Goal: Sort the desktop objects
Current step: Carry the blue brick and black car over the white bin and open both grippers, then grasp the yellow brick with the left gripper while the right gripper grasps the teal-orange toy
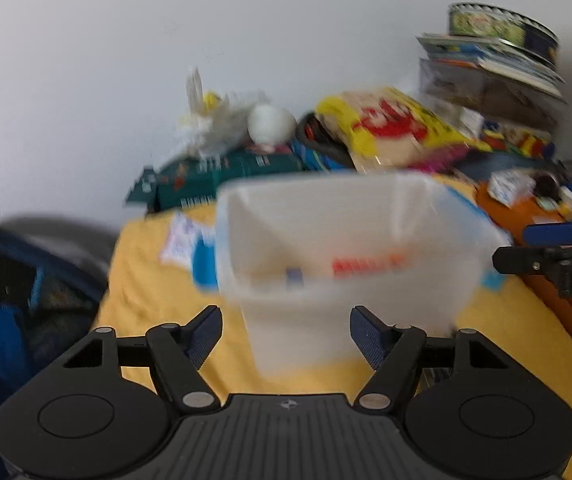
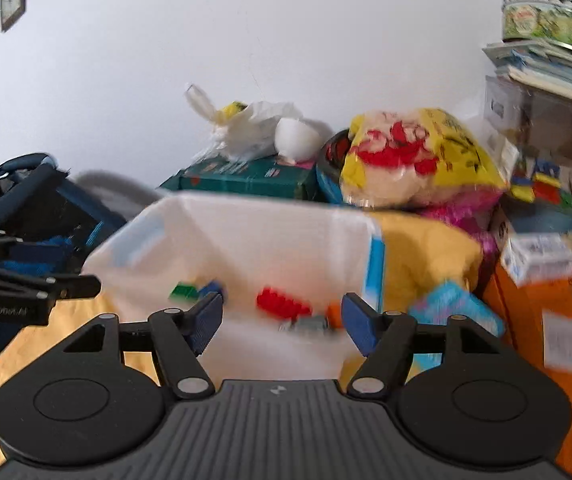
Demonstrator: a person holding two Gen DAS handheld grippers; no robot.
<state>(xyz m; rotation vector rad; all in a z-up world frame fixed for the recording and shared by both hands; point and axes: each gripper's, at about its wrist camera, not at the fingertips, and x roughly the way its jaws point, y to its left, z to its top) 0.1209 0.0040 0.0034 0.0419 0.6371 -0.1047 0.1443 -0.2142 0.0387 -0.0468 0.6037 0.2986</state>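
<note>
Two tongs, both w/ jaws spread wide and nothing between the pads: left tongs [image 1: 286,334] and right tongs [image 2: 282,322] each sit just short of the near wall of the translucent bin [image 2: 246,240]. Clutter crowds the far edge of the table [image 1: 154,280], which wears a yellow cloth: white plastic bag [image 2: 246,128], green box [image 2: 246,178], big yellow-red snack bag [image 2: 418,160], then a stack of books [image 2: 546,68] w/ a round tin [image 2: 546,20] on top at the far right corner. Orange box [image 2: 534,320] blocks the right side. Open yellow cloth only along the near edge and left of the bin. Bin stands mid-table; inside are a red brick [image 2: 282,304], a green brick [image 2: 184,292], a blue one beside it, plus small blurred bits I can't tell apart.
</note>
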